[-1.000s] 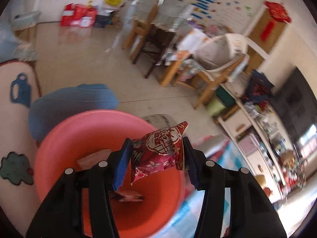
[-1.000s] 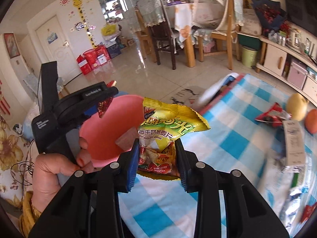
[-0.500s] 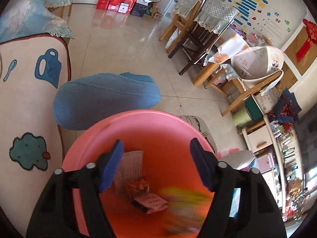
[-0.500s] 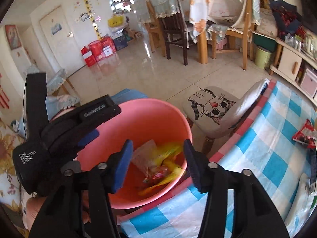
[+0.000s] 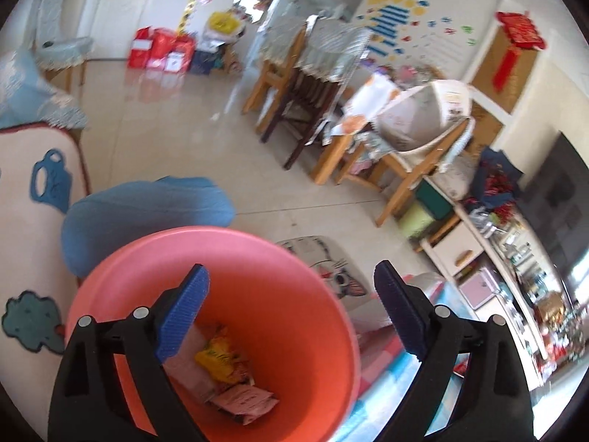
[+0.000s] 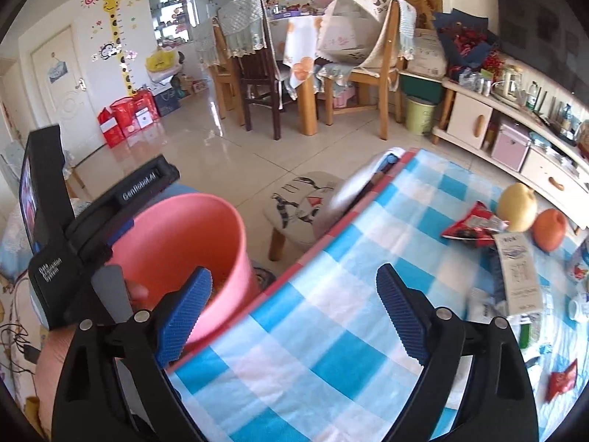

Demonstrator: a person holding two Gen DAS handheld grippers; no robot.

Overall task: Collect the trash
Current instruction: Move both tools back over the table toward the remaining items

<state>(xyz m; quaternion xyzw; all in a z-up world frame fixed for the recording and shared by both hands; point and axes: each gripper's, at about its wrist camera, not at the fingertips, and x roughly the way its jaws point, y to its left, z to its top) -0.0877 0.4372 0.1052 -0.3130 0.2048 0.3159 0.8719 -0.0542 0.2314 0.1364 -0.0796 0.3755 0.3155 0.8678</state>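
Bin (image 5: 257,258): yellow wrapper (image 5: 217,359), pink packet (image 5: 244,401) inside | left gripper (image 5: 291,316), right gripper (image 6: 294,313): jaws opening, empty

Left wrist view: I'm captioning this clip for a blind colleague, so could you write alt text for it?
The left gripper, its jaws opening with nothing between them, hangs over a pink bin with a yellow snack bag and other wrappers at its bottom. Behind lie a tiled floor, a blue cushion and wooden dining chairs.

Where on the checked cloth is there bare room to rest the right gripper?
The checked cloth lies bare from its red edge beside the pink bin across the near middle. The right end is crowded: red wrapper, pear, orange, packets.
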